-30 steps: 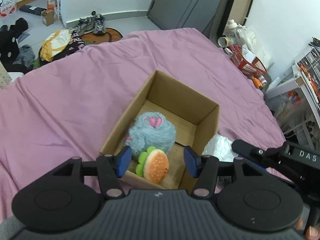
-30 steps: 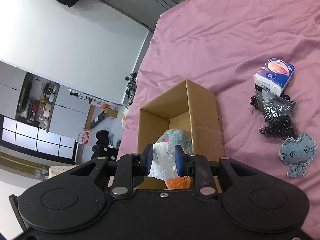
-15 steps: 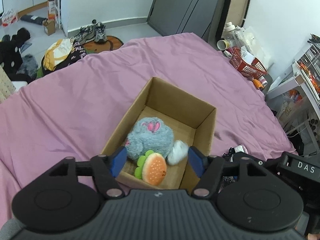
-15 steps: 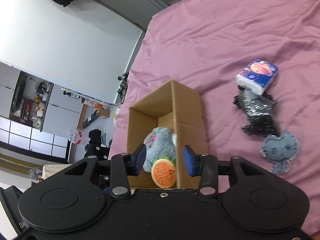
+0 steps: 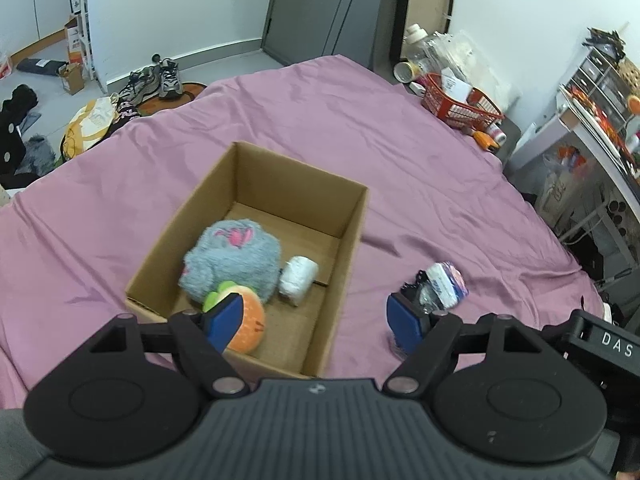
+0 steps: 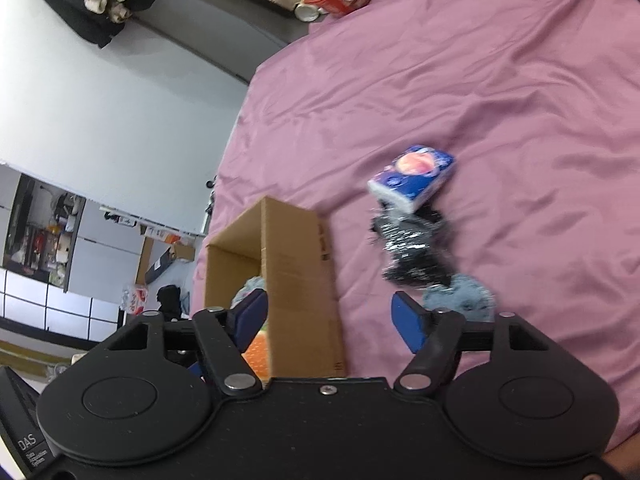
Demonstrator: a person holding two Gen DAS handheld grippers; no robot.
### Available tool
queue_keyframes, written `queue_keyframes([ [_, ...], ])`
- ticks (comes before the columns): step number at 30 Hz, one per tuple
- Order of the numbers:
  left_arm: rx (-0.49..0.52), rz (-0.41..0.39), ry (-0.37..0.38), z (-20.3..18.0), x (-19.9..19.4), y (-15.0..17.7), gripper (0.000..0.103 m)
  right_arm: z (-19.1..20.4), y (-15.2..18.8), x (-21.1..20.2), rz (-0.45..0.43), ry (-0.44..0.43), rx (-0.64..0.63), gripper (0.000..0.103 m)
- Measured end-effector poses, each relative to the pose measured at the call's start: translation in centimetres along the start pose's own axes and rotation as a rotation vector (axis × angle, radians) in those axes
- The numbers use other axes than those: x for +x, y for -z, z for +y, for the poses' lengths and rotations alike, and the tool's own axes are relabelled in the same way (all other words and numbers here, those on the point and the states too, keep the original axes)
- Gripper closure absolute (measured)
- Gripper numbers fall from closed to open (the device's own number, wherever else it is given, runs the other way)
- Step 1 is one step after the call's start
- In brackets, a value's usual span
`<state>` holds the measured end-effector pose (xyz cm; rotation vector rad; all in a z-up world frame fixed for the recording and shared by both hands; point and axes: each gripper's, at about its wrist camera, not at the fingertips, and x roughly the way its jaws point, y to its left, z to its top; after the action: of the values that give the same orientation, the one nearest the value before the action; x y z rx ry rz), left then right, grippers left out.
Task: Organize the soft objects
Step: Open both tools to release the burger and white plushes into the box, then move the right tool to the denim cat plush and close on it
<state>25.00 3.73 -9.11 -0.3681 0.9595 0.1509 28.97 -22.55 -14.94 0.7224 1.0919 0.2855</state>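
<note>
A cardboard box (image 5: 352, 216) (image 6: 296, 264) sits open on the purple bedspread. Inside lie a grey fluffy plush (image 5: 234, 262), an orange burger plush (image 5: 248, 324) and a white wrapped bundle (image 5: 298, 280). My left gripper (image 5: 316, 318) hovers over the box's near right corner, its jaws opening with nothing between them. My right gripper (image 6: 332, 316) hangs over the box's outer wall, jaws also opening and empty. To the right of the box lie a blue tissue pack (image 6: 412, 178) (image 5: 446, 284), a black glittery bag (image 6: 412, 252) and a grey cat plush (image 6: 460, 298).
A red basket (image 5: 456, 104) with bottles and clutter stands at the bed's far right corner. Shelves (image 5: 592, 92) line the right wall. Shoes (image 5: 160, 80), bags and clothes lie on the floor beyond the bed's left side. A dark door (image 5: 320, 8) is at the back.
The right gripper let go of the white bundle, which now lies in the box, then swung right toward the loose items. Both grippers widened, and the left one drew back and rightward.
</note>
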Motion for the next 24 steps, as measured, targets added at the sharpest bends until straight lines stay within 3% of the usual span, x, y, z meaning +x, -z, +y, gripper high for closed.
queue_keyframes([
  [5, 0.021, -0.003, -0.008, -1.6, -0.1, 0.7, 0.021, -1.6, -0.4, -0.9, -0.021, 0.033, 0.01, 0.015],
  [11, 0.042, -0.009, -0.009, -3.2, 0.0, 1.4, 0.02, -3.7, -0.8, -1.5, -0.028, 0.035, 0.039, 0.008],
  [14, 0.053, -0.025, -0.031, -4.1, 0.1, 1.8, 0.019, -4.7, -0.9, -1.9, -0.033, 0.029, 0.048, 0.007],
  [16, 0.062, -0.037, -0.057, -4.8, 0.1, 2.1, 0.012, -5.4, -1.0, -1.9, -0.031, 0.026, 0.058, 0.007],
  [24, 0.082, -0.003, -0.041, -7.0, 1.1, 2.7, 0.01, -8.2, -1.0, -1.3, -0.021, 0.016, 0.091, 0.006],
])
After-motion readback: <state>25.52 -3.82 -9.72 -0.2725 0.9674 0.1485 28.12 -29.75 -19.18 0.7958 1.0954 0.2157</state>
